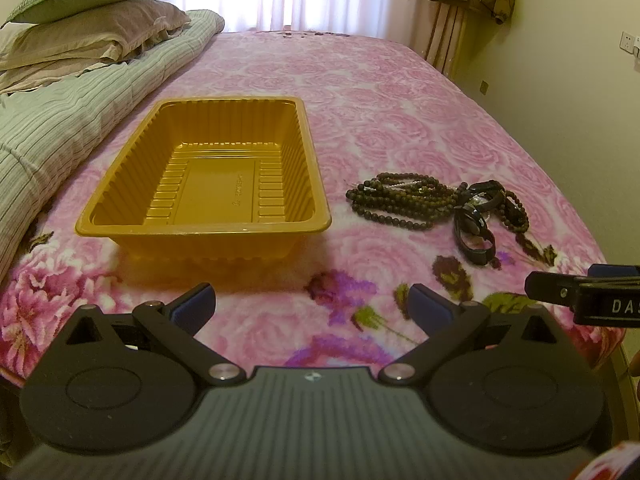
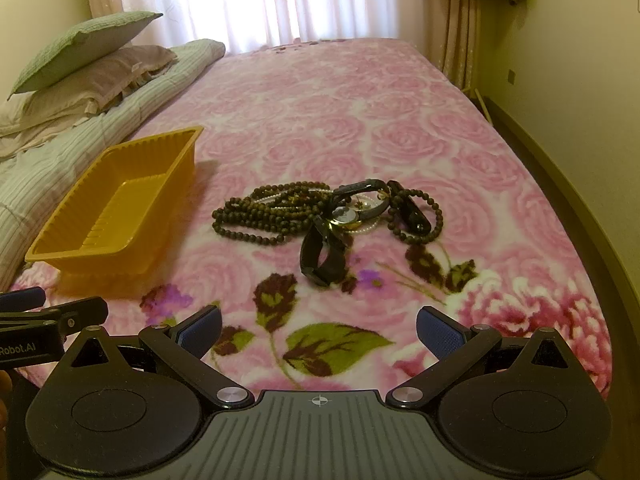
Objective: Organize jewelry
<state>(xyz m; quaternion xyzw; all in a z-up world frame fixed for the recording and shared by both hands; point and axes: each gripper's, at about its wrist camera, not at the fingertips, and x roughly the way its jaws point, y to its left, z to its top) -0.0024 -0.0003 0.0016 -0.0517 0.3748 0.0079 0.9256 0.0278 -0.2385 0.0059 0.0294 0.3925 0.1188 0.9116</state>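
Both the left gripper (image 1: 311, 300) and right gripper (image 2: 319, 328) gape wide, empty; right should reach ahead, pinch one watch (image 2: 322, 258) strap, lifting slowly clear of the tangled beads (image 2: 256, 216); tray (image 2: 60, 258) waits leftward.

On the bed (image 1: 400, 92) before you, the tray (image 1: 120, 222) sits to the left and the beads (image 2: 256, 220) lie to its right, apart from it. The watches (image 2: 324, 260) tangle with the right end of the beads. Pillows (image 1: 92, 36) rest on the folded quilt (image 1: 60, 120) behind and left of the tray.
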